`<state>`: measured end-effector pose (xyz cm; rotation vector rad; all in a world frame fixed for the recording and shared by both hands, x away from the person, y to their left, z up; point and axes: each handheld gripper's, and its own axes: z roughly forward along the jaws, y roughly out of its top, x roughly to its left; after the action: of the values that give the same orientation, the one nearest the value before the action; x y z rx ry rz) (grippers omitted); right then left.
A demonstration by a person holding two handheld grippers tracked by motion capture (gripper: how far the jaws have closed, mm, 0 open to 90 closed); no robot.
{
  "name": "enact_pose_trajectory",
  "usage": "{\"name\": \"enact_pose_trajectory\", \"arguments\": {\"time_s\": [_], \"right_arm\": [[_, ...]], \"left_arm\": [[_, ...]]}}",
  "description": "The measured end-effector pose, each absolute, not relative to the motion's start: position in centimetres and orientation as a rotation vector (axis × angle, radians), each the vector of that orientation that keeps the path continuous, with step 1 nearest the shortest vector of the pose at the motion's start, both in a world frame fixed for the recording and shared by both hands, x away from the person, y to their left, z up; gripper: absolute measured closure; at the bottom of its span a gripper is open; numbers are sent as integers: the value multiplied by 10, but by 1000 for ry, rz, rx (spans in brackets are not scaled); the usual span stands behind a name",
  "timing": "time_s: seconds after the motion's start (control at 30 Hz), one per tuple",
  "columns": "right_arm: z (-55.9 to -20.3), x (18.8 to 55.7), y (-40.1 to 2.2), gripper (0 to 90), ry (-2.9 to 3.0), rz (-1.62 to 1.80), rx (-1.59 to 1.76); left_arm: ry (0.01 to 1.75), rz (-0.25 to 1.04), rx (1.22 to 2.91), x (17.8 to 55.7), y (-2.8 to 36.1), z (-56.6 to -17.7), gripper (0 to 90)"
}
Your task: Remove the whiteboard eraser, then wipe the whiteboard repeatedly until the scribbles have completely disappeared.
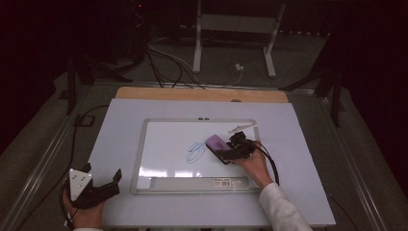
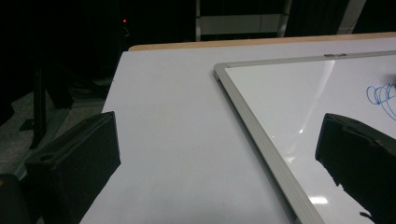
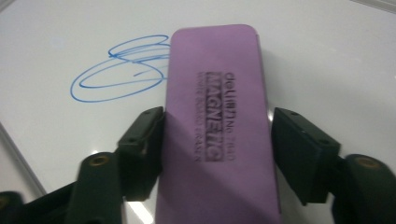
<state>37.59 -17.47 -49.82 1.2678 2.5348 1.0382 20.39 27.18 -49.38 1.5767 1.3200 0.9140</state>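
Wiping out the blue scribble means I should first close the right gripper, whose jaws flank the purple eraser with a gap at one side, unclamped, then drag it flat across the whiteboard beside the marks.

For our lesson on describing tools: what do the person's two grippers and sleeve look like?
Both are black. The left gripper carries a light grey three-cornered plate with dark dots, and its fingers are blocky black pads. The right gripper trails a black cable toward the wrist. The right arm wears a white, textured sleeve.
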Motion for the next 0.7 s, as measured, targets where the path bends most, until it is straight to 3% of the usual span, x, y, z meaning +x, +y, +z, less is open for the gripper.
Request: {"name": "enact_pose_trajectory", "arguments": {"time_s": [0.2,0.37,0.47,0.7], "right_arm": [[-497,378,-171,277,2503,1068,1294],[-498,379,-168,319,2495,1073,1297],[-500,379,-166,392,2492,1078,1303],[-499,379,-165,402,2490,1064,1301]], "left_arm": [[1320,914,1578,204,271,-494,7],[1321,912,1577,204,272,-494,7],[1318,913,1578,205,272,-494,7],[1317,916,1576,204,272,-494,7]]}}
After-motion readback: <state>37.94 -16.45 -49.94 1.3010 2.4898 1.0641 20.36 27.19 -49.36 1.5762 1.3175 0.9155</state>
